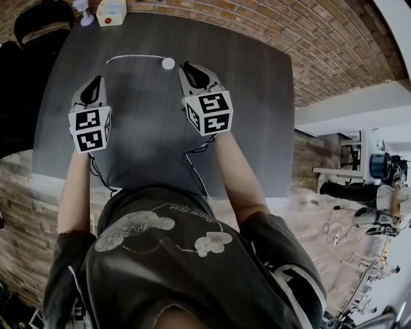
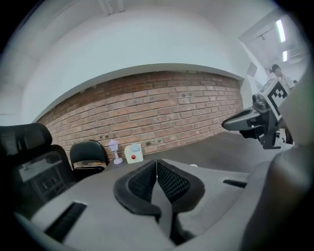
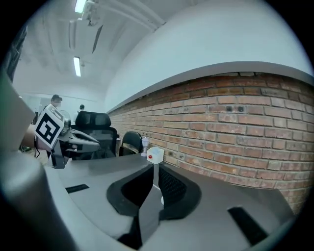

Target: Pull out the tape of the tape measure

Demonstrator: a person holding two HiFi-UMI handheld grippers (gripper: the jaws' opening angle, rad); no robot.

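The tape measure (image 1: pixel 168 63) is a small white round case lying on the dark grey table (image 1: pixel 257 96), with a thin white tape (image 1: pixel 131 57) drawn out of it in a shallow arc to the left. My left gripper (image 1: pixel 97 80) hangs above the table, near the tape's free end, shut with nothing in it (image 2: pixel 157 166). My right gripper (image 1: pixel 187 67) hovers just right of the case, also shut and empty (image 3: pixel 156 172). Neither gripper touches the tape measure. In each gripper view the other gripper shows off to the side (image 2: pixel 252 122) (image 3: pixel 68 139).
A white box with a red button (image 1: pixel 111 11) and a small white lamp-like object (image 1: pixel 84 11) stand at the table's far edge by the brick wall (image 2: pixel 162 108). Black office chairs (image 2: pixel 88 156) stand at the far left. The person's torso is against the table's near edge.
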